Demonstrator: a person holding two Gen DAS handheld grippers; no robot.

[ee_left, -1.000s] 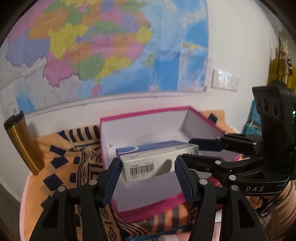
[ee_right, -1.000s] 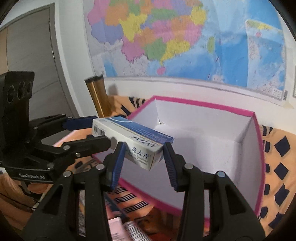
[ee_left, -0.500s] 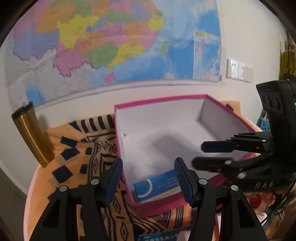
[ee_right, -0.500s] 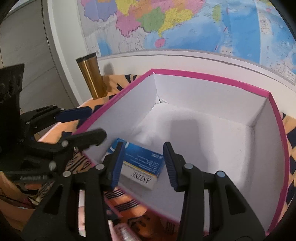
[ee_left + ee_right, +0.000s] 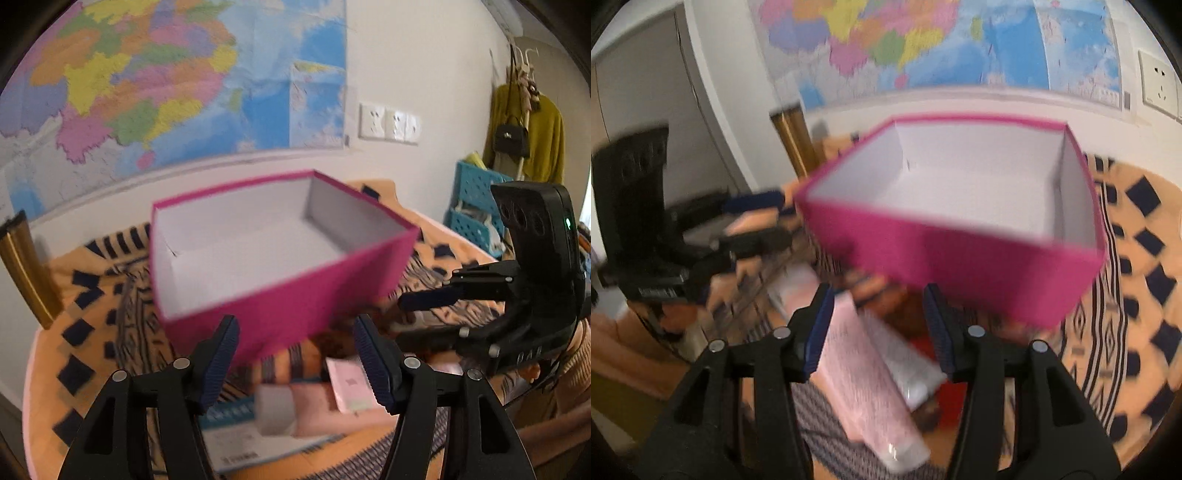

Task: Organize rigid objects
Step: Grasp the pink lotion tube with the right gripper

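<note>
An open pink box (image 5: 280, 306) with a white inside stands on the patterned cloth; its near wall hides the floor, so nothing shows inside. My left gripper (image 5: 297, 343) is in front of that wall, jaws opening, nothing between them. My right gripper (image 5: 879, 325) is also in front of the pink box (image 5: 960, 266), jaws opening and empty. Under it lie a pink tube (image 5: 864, 376) and a white tube (image 5: 908, 369). A small pink carton (image 5: 351, 384) and a blue and white carton (image 5: 236, 432) lie below the left gripper. Each view shows the other gripper: right (image 5: 410, 317), left (image 5: 757, 219).
A gold flask (image 5: 22, 269) stands at the table's left edge by the wall, also visible as the flask (image 5: 792, 140) in the right wrist view. A map covers the wall behind. Blue crates (image 5: 472, 218) and hanging clothes are at the far right. Orange patterned cloth (image 5: 1137, 295) lies right of the box.
The blue and white carton held over the pink box was let go into it. Both grippers then drew back and down, and the near wall now hides that carton. Both views are blurred.
</note>
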